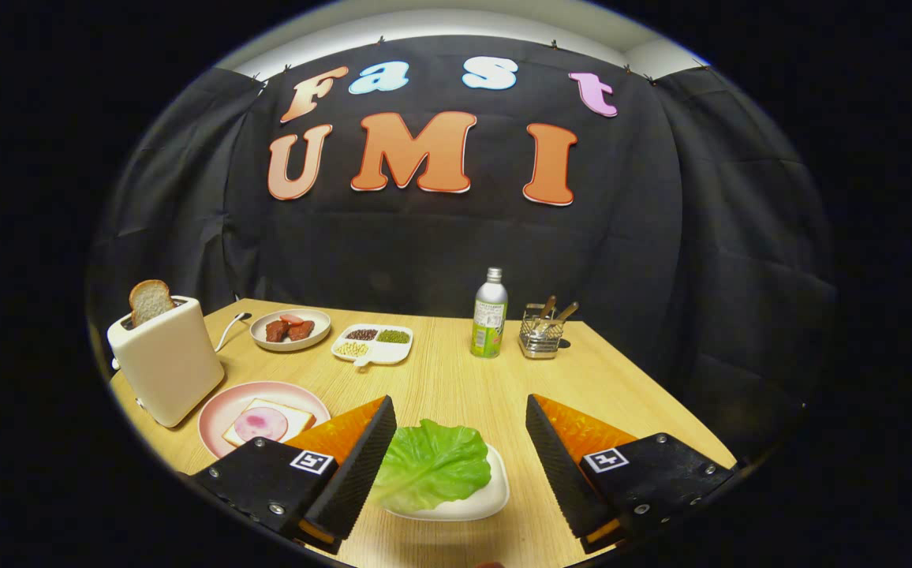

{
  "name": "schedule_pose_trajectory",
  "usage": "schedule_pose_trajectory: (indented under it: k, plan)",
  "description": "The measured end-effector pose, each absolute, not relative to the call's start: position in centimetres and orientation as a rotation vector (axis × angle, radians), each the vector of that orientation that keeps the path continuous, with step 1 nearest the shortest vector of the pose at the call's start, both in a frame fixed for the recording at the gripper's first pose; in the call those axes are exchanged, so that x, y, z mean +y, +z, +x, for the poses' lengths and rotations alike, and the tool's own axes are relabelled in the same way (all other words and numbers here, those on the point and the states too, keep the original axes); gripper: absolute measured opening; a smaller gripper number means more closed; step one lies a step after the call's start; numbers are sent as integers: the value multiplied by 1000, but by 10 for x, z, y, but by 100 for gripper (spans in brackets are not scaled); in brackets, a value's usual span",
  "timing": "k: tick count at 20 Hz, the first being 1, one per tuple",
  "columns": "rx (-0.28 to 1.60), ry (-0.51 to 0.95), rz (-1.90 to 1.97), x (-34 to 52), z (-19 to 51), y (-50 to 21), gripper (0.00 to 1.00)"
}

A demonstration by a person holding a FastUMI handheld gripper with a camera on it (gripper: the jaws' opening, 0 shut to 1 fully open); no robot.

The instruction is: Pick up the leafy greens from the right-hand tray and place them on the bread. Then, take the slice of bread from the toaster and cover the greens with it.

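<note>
At the far left of the wooden worktop [456, 379] stands a cream toaster [168, 359] with a slice of bread [150, 301] sticking up out of its slot. Just right of it and nearer the camera, a pink plate [223, 406] carries a slice of bread topped with a round of ham [265, 424]. Farther back lie a small plate of red meat pieces [291, 329] and a white divided dish of beans [373, 344]. At lower centre, the leafy greens [432, 465] rest on a white tray [487, 497], lying between the gripper [456, 430] fingers and close against the left one; the fingers are spread wide and grip nothing. Right of centre, near the back edge, a green-labelled bottle [491, 314] stands upright, and beside it a wire holder with utensils [543, 331]. Black cloth closes the booth behind.
</note>
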State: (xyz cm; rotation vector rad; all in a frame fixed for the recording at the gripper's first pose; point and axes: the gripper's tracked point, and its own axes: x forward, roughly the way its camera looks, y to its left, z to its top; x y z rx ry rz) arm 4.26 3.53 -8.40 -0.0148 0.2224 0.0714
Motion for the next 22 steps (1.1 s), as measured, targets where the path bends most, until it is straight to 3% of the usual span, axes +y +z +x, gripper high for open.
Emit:
schedule_pose_trajectory:
  k: [22]
  plan:
    - [592, 101, -48, 68, 72, -207, 100]
